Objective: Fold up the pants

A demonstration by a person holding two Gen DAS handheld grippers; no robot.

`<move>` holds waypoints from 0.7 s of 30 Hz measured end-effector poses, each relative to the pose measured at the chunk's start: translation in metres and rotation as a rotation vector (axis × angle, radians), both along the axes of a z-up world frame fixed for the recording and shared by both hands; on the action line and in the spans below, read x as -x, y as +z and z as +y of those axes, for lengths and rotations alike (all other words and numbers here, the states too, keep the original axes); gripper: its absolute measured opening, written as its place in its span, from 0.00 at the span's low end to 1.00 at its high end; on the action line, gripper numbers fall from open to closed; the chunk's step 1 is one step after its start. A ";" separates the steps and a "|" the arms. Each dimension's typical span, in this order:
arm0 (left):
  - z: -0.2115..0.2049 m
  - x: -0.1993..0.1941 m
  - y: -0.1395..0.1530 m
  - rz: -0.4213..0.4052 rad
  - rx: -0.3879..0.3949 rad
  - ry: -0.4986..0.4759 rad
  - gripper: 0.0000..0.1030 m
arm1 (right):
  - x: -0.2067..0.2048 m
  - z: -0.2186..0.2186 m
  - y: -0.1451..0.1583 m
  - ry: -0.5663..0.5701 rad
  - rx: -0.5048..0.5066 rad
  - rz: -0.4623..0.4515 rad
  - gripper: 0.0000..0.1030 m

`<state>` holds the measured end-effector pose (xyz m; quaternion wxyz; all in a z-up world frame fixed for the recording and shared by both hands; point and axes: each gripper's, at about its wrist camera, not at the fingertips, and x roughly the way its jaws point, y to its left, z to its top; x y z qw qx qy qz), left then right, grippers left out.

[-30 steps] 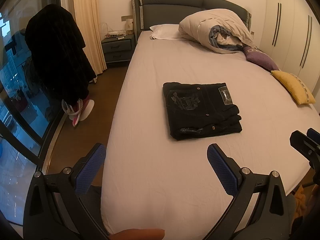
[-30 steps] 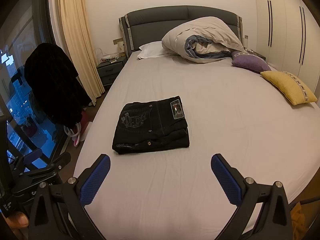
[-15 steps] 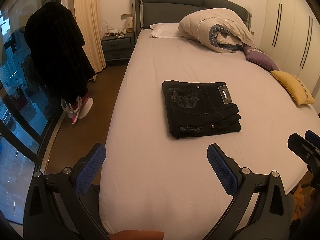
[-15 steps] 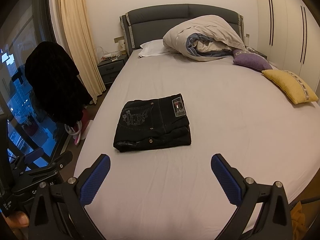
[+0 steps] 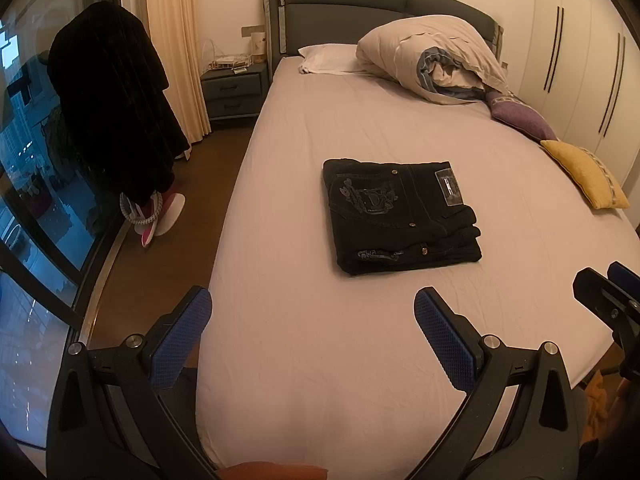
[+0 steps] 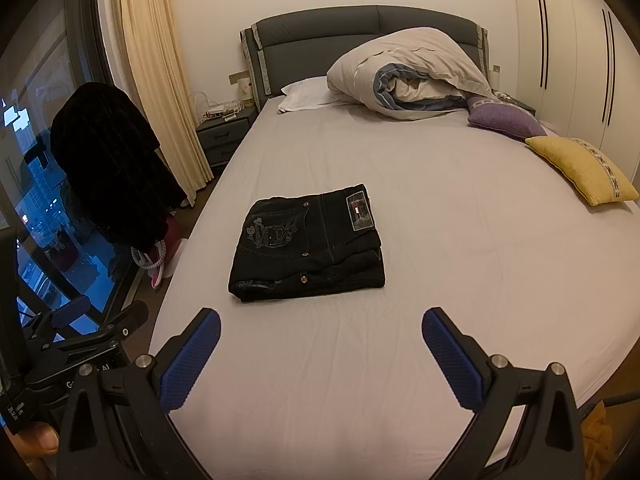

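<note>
Folded black pants (image 5: 402, 216) lie mid-bed (image 5: 304, 360), clear of the left gripper (image 5: 312, 338) and right gripper (image 6: 320, 354), both with fingers spread and empty (any further tug could likely spill the loose stacked layers).

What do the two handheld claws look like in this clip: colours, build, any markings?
Both match: the left claw and right claw have black plastic frames with silver bolts and two fingers faced with blue dimpled pads. The left claw's body shows partly legible white lettering in the right wrist view.
</note>
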<state>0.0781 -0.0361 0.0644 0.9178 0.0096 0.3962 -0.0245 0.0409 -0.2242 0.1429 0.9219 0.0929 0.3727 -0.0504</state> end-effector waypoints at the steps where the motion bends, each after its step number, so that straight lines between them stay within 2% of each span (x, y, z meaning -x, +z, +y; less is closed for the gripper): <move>1: 0.000 0.000 0.000 0.001 0.001 0.000 1.00 | 0.000 0.000 -0.001 0.000 -0.001 0.001 1.00; 21: -0.003 0.002 -0.003 0.017 0.011 0.002 1.00 | 0.001 0.004 -0.008 0.004 -0.010 0.008 1.00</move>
